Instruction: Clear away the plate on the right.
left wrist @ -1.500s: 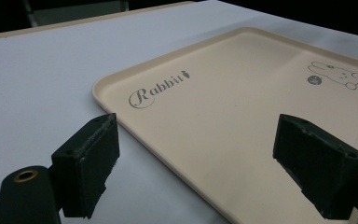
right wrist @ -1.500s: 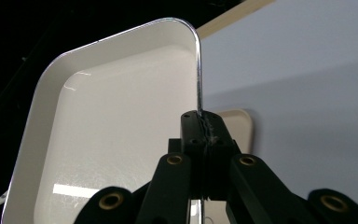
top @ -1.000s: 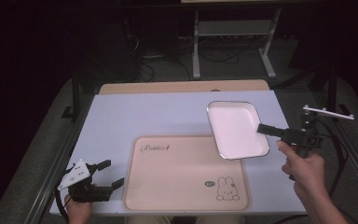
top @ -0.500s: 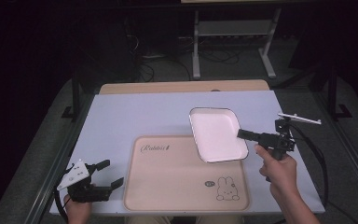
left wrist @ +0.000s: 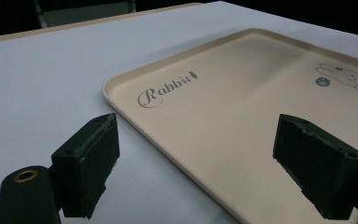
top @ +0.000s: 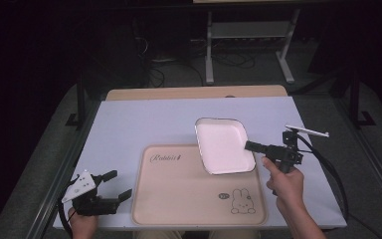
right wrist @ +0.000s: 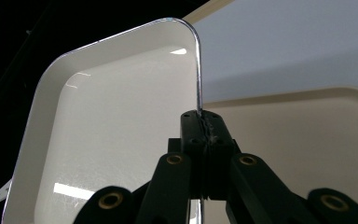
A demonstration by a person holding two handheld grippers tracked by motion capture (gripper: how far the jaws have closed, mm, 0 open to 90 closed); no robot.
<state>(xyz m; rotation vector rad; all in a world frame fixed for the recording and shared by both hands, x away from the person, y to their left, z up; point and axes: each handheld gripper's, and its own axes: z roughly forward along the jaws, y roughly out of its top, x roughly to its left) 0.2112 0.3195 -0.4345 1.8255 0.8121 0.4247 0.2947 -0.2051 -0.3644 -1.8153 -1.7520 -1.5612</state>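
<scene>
Where the high view looks down on the pale table (top: 144, 124), a beige tray (top: 179, 194) printed with "Rabbit" lettering and a small rabbit drawing lies near the person's edge. The right tongs (top: 251, 146) are clamped on the rim of a white square plate (top: 224, 145), which is over the tray's far right corner and reaches past it over the table; whether the plate touches the tray cannot be told from here. The right hand (top: 283, 181) grips the handle just off the tray's right edge, with a black cable trailing away to the right. The left tongs (top: 117, 185) sit at the near left corner of the table, just beside the tray's left edge, jaws apart and holding nothing, with the left hand (top: 82, 224) below them.

Along the left gripper view, the two black jaws stand wide apart, one over bare table and the other over the tray, with the tray's left rim and its lettering between them.

Along the right gripper view, the jaws are pressed together on the plate's edge, the plate tilted up with its glossy hollow facing left, and the tray and table behind it.
</scene>
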